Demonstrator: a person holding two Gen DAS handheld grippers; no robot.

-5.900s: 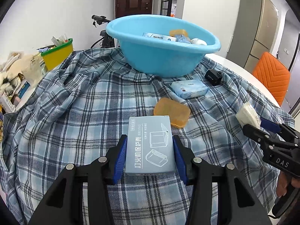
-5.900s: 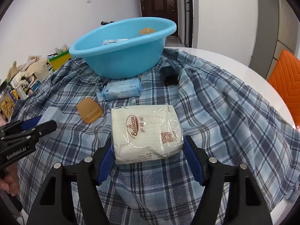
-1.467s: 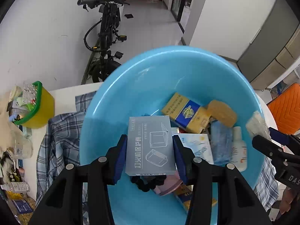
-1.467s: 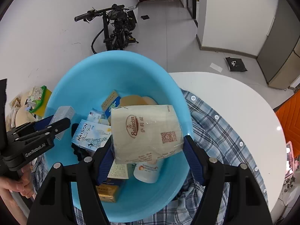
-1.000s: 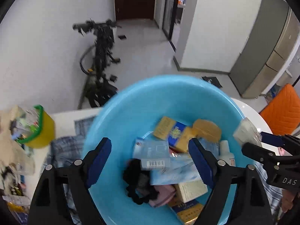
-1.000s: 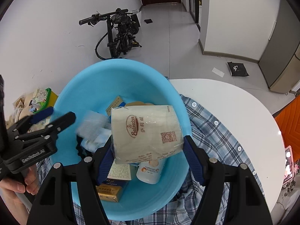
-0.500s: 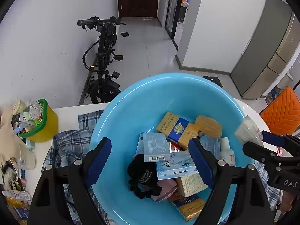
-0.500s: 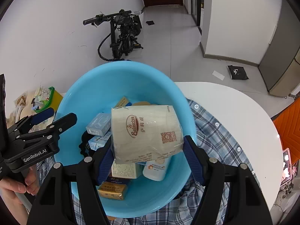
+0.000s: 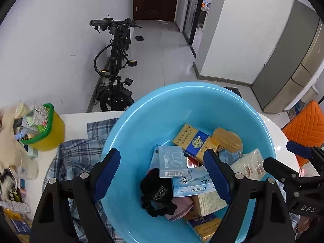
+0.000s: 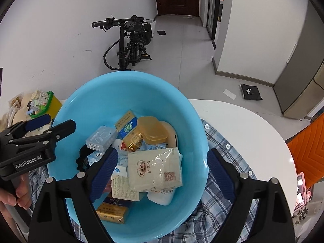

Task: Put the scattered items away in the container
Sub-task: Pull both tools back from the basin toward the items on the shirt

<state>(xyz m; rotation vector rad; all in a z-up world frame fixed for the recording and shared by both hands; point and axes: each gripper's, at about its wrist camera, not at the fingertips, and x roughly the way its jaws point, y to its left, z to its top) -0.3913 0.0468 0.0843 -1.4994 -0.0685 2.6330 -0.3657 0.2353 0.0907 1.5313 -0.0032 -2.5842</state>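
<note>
My view: a lived-in home, bicycle (image 9: 115, 64) against the hallway wall, fridge (image 9: 291, 60), plaid-clothed dining table (image 10: 243, 121).

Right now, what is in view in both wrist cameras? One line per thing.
basin: 1, light blue, on the plaid cloth.
tissue pack: 1, white, in the basin, below the opening right jaws, free of them.
grey box: 1, in the basin.
amber case: 1, in the basin.
black scrunchie: 1, in the basin.
plaid cloth: 1, blue, on the white table.
yellow tub: 1, green rim, table's left edge.
bicycle: 1, black, by the wall.
left gripper: open, empty, over the basin.
right gripper: over the basin.
</note>
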